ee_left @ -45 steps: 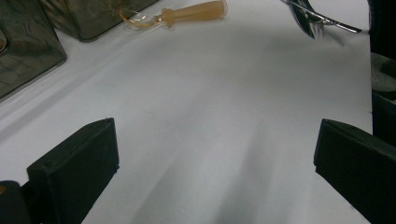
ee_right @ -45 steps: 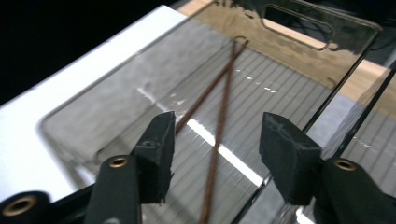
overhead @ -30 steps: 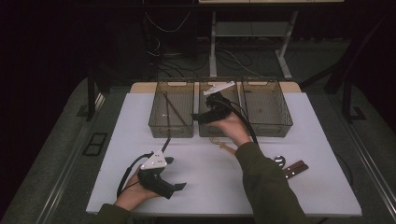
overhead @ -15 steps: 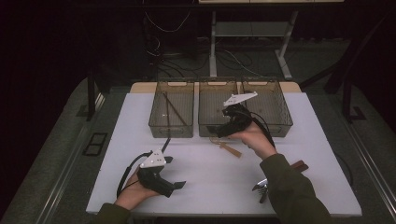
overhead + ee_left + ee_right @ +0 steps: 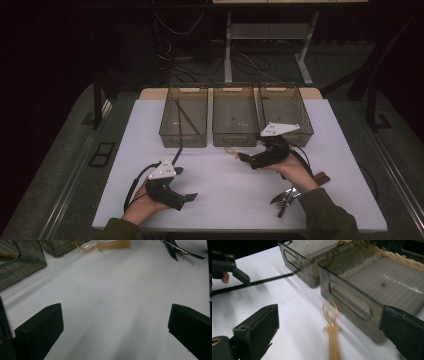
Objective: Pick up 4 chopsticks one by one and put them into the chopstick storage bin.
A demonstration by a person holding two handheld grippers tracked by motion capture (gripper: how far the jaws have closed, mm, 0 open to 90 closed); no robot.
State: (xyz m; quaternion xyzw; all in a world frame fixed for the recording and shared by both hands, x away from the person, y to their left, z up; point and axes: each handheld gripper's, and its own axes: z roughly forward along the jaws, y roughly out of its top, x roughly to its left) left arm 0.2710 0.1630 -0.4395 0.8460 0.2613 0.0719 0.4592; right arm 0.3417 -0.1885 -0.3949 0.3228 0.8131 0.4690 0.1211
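The right claw [image 5: 244, 158] hung low over the white desk [image 5: 220, 190], in front of the middle bin [image 5: 235, 118], with its jaws spread wide and nothing between the pads; they had just been opening. Lined up between those jaws in the right gripper view lay a translucent amber spoon [image 5: 331, 327], flat on the desk, its bowl toward the near wall of the middle bin and just short of it, its handle running back toward the claw. From above, the spoon [image 5: 232, 149] sat just ahead of the claw's tips, apart from them (whether a pad brushed the handle end could not be told).

The left claw [image 5: 192, 197] rested near the front edge of the desk, jaws also wide apart and empty, pointing across bare desk toward the spoon [image 5: 110, 245].

A pair of dark chopsticks [image 5: 184, 116] lay slanted inside the left bin [image 5: 170, 131]. The right bin [image 5: 303, 116] stood beside the middle one. A metal fork [image 5: 283, 196] lay by the right forearm, with a dark-handled utensil [image 5: 320, 177] just beyond it.
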